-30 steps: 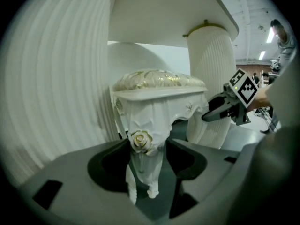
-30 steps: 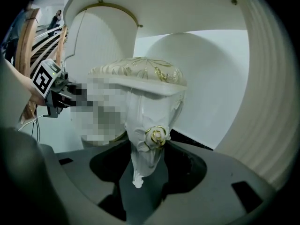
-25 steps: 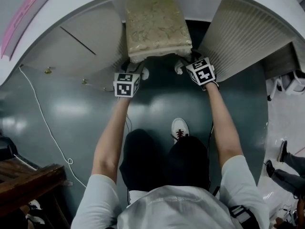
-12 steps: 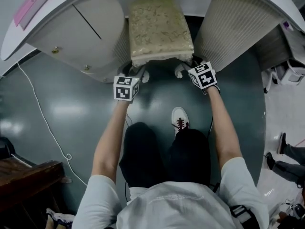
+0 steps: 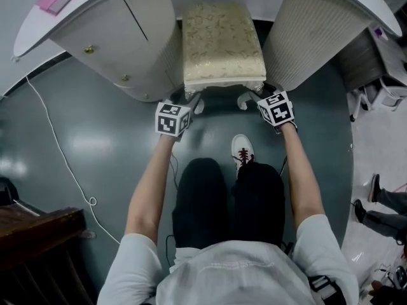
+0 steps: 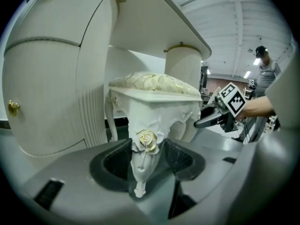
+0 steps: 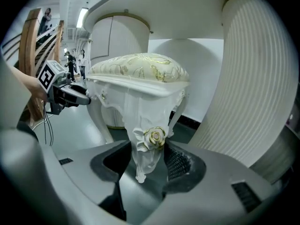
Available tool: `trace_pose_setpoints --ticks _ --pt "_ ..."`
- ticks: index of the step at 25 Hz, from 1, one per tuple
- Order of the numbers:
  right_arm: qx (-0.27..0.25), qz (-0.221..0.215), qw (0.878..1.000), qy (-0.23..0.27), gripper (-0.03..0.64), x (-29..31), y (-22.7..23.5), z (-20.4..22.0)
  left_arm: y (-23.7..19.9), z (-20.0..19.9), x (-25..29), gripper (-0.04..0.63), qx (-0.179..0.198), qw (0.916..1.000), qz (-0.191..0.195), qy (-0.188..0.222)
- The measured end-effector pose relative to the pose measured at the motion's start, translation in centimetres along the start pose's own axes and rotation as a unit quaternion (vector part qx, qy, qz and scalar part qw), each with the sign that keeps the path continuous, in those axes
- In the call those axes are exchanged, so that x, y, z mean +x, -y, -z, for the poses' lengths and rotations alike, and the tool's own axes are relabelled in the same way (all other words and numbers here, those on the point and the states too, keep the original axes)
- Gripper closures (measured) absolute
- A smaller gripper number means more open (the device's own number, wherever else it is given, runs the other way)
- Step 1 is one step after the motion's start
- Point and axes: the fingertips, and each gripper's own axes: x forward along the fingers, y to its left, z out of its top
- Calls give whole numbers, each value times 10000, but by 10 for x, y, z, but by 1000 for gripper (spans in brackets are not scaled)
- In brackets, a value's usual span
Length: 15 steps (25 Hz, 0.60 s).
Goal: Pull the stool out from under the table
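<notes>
Grey floor [image 5: 95, 145], white bench [image 5: 95, 2] | stool [image 5: 222, 43] partly out | left gripper [image 6: 146, 154], right gripper [image 7: 149, 157]: fingers [image 6: 115, 161] clamped on its front legs [image 7: 140, 168] so I drag it straight.

The white carved stool [image 5: 224, 43] stands upright between the table's [image 5: 318, 30] two rounded pedestals, its cream, gold-patterned cushion mostly out from under the top. My left gripper [image 6: 146, 158] and right gripper [image 7: 149, 161] each clamp a rose-trimmed front leg.

White T-shirt [image 5: 222, 278], black trousers [image 5: 202, 202], white sneaker [image 5: 241, 150]
</notes>
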Motion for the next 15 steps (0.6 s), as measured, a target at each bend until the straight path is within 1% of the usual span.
trace_pose_setpoints --ticks 3,6,9,12,15 --pt "-2 20 10000 9 383 -12 -7 5 9 4 -13 375 -41 9998 179 49" --pt "20 63 10000 19 383 -20 -14 8 13 6 -21 376 -78 9997 201 122" --pt "-41 30 10000 -54 387 -30 -24 14 19 12 -30 376 -41 9997 219 47" --pt "-58 -59 9999 -140 388 -44 -38 26 30 22 -45 378 -17 9993 368 -91" --pt "-69 -109 9998 -139 390 -57 -51 35 39 30 -59 383 0 9988 469 -114"
